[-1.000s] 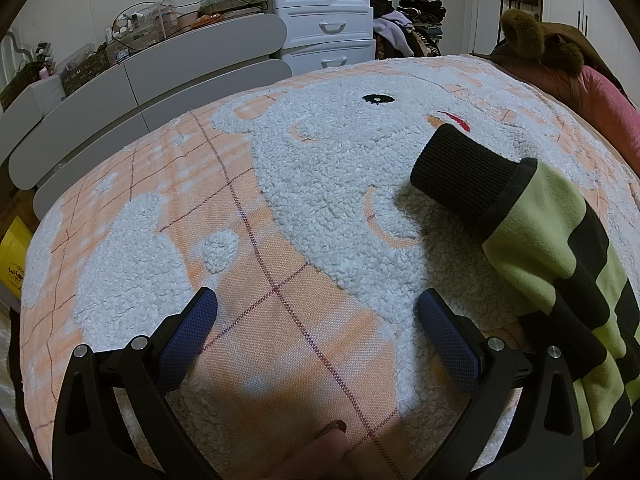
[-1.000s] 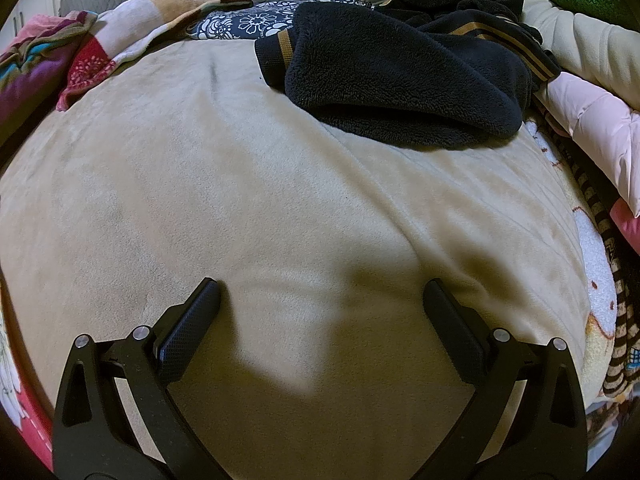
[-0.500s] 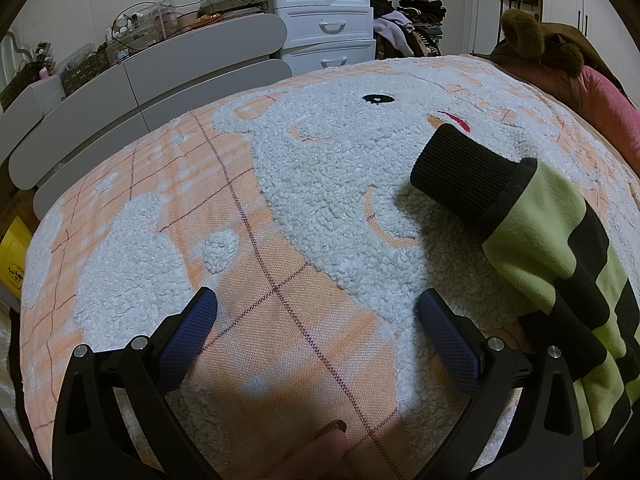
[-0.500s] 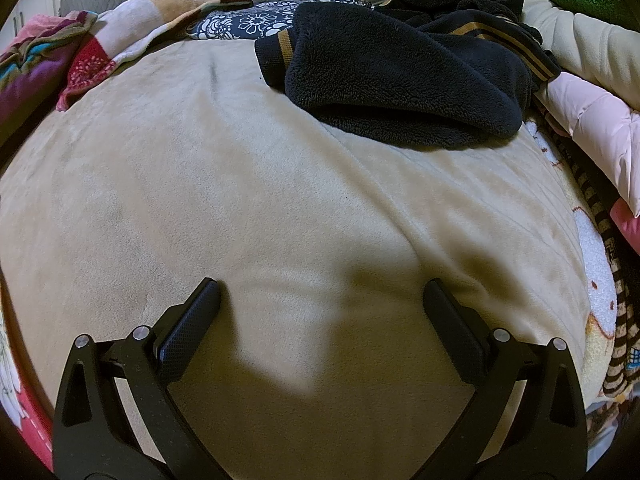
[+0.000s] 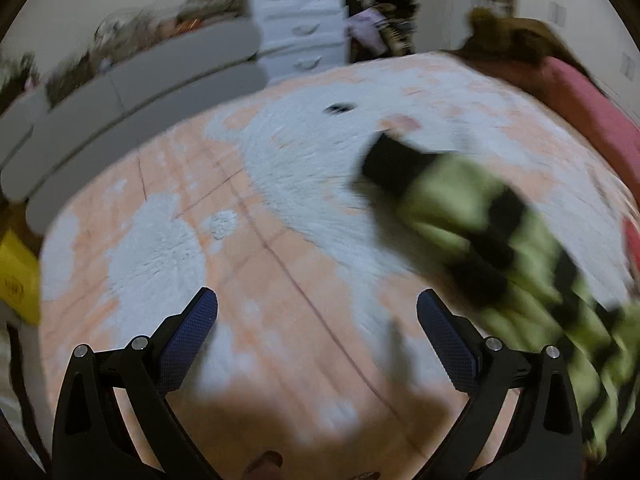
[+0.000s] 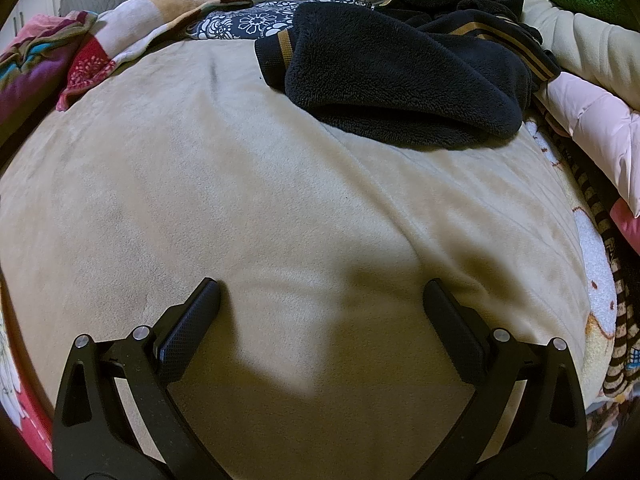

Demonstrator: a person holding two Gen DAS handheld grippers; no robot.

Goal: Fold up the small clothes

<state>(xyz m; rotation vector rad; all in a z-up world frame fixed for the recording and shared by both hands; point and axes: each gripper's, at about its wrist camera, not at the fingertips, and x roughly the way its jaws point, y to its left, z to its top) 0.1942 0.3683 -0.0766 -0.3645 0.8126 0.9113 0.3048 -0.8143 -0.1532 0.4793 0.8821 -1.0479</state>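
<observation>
While nothing is held yet, the left gripper [image 5: 316,320] hangs spread wide over the orange blanket [image 5: 280,280], and the striped sweater [image 5: 500,240] lies just to its right, probably the next thing to fold. Over the beige blanket [image 6: 280,200] the right gripper [image 6: 320,312] is also spread, empty, far from the dark fleece [image 6: 400,80].

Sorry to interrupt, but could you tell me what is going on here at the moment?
A person holds a two-finger tool in each hand over a bed, about to fold small clothes. The left tool is open and empty above an orange-and-white blanket; its view is motion-blurred, with a green-and-black striped garment lying to its right, untouched. The right tool is open and empty over a beige blanket, with a dark fleece garment beyond it. Nothing is gripped.
</observation>
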